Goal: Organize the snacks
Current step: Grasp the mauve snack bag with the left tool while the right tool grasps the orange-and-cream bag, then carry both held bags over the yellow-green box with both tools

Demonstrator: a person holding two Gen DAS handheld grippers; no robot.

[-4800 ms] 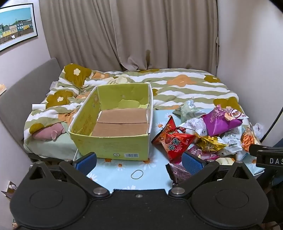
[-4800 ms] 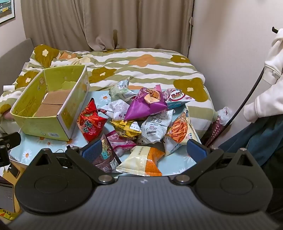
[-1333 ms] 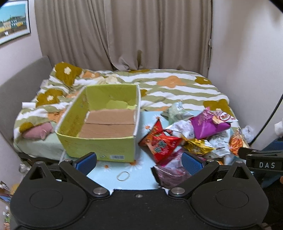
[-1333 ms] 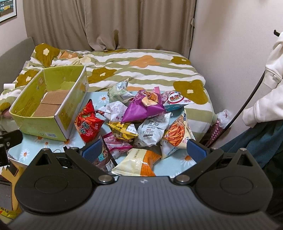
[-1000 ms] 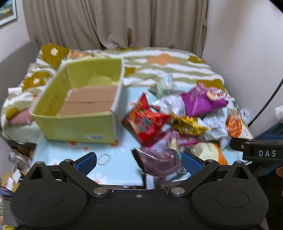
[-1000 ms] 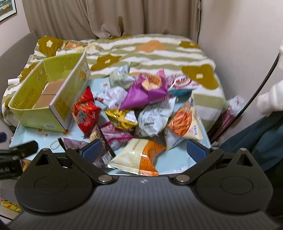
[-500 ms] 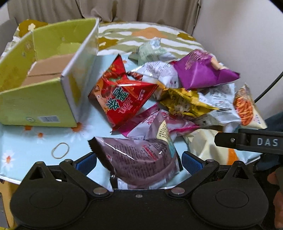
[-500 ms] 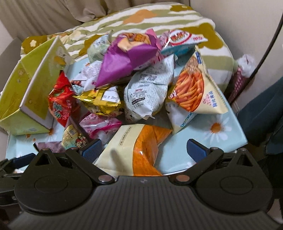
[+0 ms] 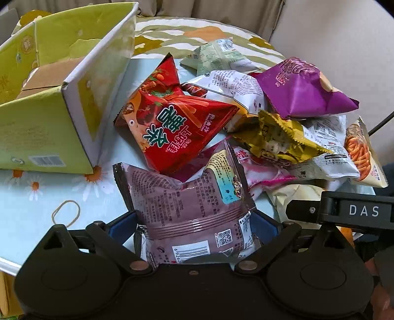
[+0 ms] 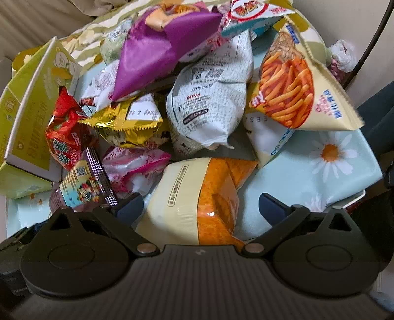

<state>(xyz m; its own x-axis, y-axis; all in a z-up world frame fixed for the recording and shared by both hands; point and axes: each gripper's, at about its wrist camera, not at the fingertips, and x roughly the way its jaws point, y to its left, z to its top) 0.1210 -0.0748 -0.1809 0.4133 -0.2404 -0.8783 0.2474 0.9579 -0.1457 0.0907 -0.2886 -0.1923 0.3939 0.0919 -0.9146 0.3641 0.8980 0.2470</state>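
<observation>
Jaws of the left gripper [image 9: 193, 225] are closing around a mauve snack bag [image 9: 189, 209] at lower centre, pads not yet pressing. Right gripper [image 10: 200, 206] stands spread astride a cream-and-orange bag [image 10: 197, 197]. Green box [image 9: 49, 103] sits upper left, the red bag [image 9: 172, 123] beside it.

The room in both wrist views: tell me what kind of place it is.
Probably a bedroom: a bed with a green-striped floral quilt lies behind the small daisy-print table, and beige pleated curtains hang at the back.
</observation>
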